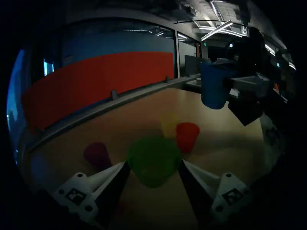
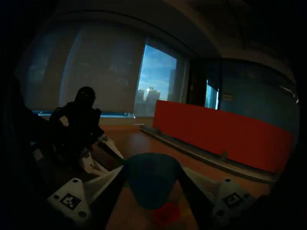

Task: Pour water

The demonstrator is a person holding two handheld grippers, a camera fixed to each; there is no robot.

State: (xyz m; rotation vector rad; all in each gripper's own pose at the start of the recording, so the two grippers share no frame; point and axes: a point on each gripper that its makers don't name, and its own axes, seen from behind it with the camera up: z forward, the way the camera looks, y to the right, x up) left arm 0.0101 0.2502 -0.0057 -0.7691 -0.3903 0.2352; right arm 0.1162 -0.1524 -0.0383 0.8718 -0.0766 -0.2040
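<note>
Now each tool grips 1 cup.
The left tool (image 1: 152, 163) clamps the green cup (image 1: 153, 163); the right tool (image 2: 151, 168), at 2 o'clock in the left gripper view, grasps the blue cup (image 1: 212, 88) raised off the bench (image 1: 215, 153); red cup (image 1: 187, 135) at 1 o'clock.

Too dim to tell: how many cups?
5: green cup in left fingers, blue cup in right fingers; purple cup, yellow cup, red cup on the table. Others may hide.

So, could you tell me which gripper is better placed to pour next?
Right, probably: the right gripper holds the blue cup raised clear of the table, with the red cup just below it. The left gripper holds the green cup lower down.
</note>
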